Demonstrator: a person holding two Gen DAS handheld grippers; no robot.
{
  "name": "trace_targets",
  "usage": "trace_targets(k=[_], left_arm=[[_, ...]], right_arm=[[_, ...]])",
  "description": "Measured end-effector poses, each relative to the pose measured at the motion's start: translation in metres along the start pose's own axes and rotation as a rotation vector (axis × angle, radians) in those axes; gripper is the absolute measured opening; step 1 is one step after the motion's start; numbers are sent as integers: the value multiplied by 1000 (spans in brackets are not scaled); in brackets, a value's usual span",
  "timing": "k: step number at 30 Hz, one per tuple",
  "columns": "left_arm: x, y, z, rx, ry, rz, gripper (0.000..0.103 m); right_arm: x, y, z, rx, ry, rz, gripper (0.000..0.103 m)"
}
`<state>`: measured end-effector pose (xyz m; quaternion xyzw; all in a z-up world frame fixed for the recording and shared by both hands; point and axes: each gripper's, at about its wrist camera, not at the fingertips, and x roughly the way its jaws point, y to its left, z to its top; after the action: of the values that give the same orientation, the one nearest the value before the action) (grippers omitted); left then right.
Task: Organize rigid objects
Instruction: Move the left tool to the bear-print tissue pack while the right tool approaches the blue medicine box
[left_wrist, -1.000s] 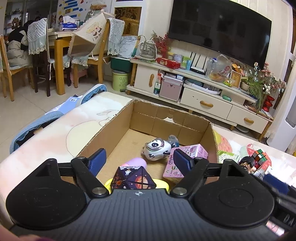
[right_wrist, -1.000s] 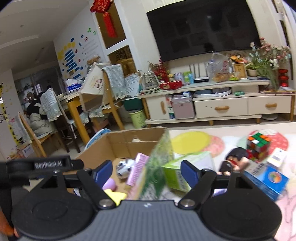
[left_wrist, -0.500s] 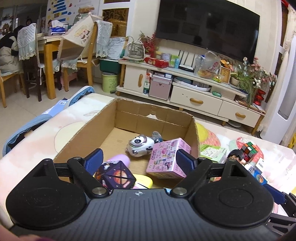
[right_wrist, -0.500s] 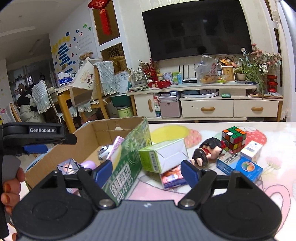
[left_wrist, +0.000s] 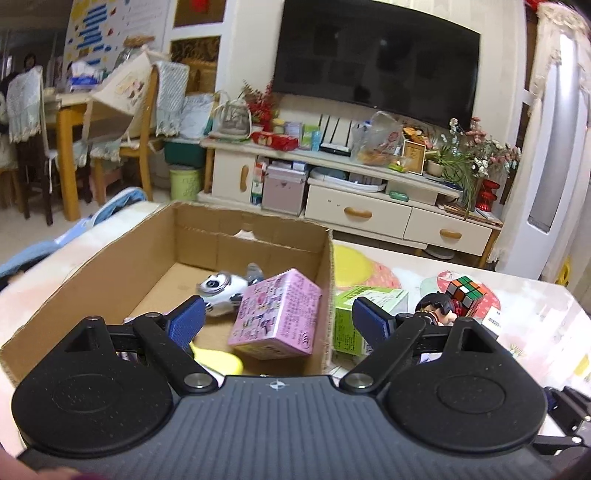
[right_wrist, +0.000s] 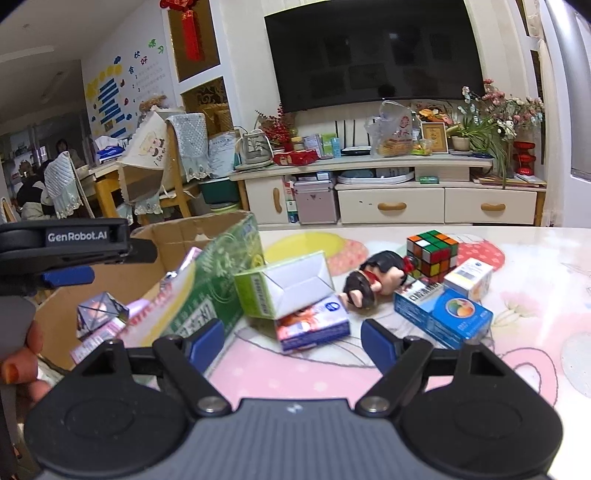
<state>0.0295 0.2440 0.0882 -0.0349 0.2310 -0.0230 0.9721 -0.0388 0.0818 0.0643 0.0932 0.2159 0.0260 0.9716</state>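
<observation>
The left tongs (left_wrist: 277, 320) stand spread wide with nothing between the blue pads, poised over the near end of the open brown cardboard box (left_wrist: 258, 236) on the counter (right_wrist: 517, 332). Inside the box lie a pink printed cube carton (left_wrist: 279, 314), tilted against the right wall, a white-and-black panda-like toy (left_wrist: 221, 286) just behind it, and a yellow rounded piece (left_wrist: 218, 360) partly hidden at the near edge.

The right tongs (right_wrist: 293, 341) are also spread, gripping nothing, held above the pink-patterned counter surface to the right of the box. Directly ahead of them lie a small pink-and-blue carton (right_wrist: 314, 326) and, resting on top of it, a light-green carton with a white flap (right_wrist: 284, 286). A tall green printed carton (right_wrist: 218, 284) leans against the outside of the box's right wall. Further right sit a dark-haired doll figure lying on its side (right_wrist: 373, 282), a multicoloured puzzle cube (right_wrist: 432, 253) touching it, a blue-and-white flat carton (right_wrist: 443, 317), and a small white carton (right_wrist: 469, 277). In the right wrist view a dark faceted polyhedron (right_wrist: 101, 312) shows within the box, and a person's fingers (right_wrist: 22, 365) show at the left edge.
</observation>
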Motion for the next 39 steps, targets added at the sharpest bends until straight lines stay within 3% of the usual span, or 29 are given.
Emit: trace_targets(k=[3, 8, 19, 23, 33, 39], left_arm=[[5, -7, -1, 66, -45, 44, 103], [15, -6, 0, 104, -40, 62, 103], [37, 12, 16, 42, -47, 152, 103], [38, 5, 15, 74, -54, 173, 103], [13, -27, -2, 86, -78, 129, 103], [16, -55, -22, 65, 2, 58, 103]], right_arm=[[0, -7, -3, -8, -1, -17, 81], [1, -26, -7, 9, 2, -42, 81], [8, -79, -13, 57, 22, -135, 82], [14, -91, -17, 39, 44, -155, 92], [37, -104, -13, -18, 69, -173, 92], [44, -104, -10, -67, 76, -168, 94]])
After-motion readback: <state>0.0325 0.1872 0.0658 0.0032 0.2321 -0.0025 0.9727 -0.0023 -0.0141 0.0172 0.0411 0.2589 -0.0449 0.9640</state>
